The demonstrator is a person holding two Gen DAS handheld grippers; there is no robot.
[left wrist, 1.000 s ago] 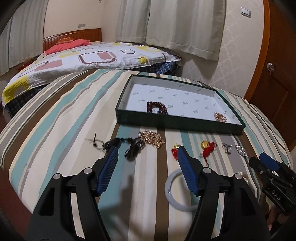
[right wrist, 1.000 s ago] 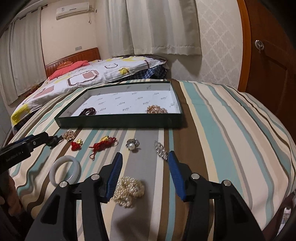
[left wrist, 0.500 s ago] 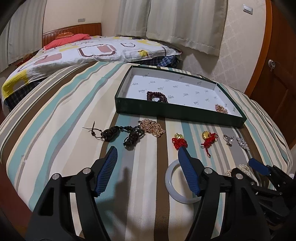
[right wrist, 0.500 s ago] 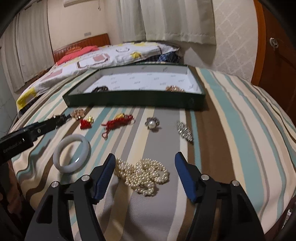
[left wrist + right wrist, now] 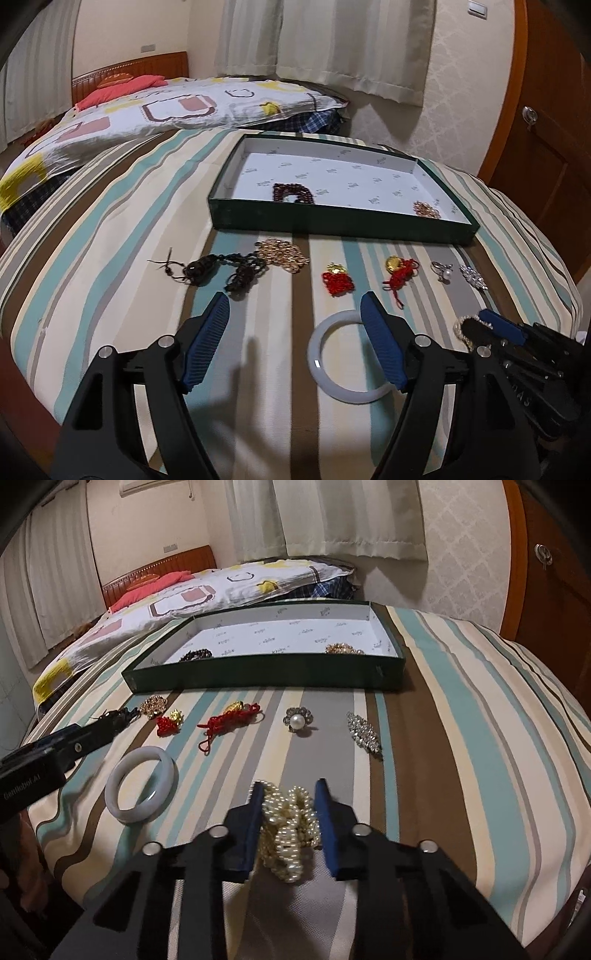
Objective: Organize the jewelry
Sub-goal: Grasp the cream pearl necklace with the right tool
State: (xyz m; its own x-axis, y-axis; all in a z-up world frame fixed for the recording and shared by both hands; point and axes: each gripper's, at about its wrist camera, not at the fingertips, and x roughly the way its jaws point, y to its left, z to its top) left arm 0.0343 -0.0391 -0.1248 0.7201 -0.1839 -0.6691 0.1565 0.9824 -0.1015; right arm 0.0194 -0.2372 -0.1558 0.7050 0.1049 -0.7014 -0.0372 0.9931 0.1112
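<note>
Right wrist view: pearls pinched.
The right gripper [image 5: 289, 803] clamps the pearl necklace [image 5: 290, 829]; the left gripper [image 5: 295, 314] gapes wide above the striped bedspread [image 5: 110, 236].

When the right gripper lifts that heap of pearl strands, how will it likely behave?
The cream pearl strand heap lies bunched between the right gripper pads, so it is probably floppy. Loops will likely dangle. Its glossy round beads may slip.

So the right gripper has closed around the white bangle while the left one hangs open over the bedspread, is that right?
Not quite. The right gripper has closed around the pearl necklace, not the white bangle, which lies untouched on the bedspread to its left, as the right wrist view shows. The left gripper does hang open over the bedspread.
</note>
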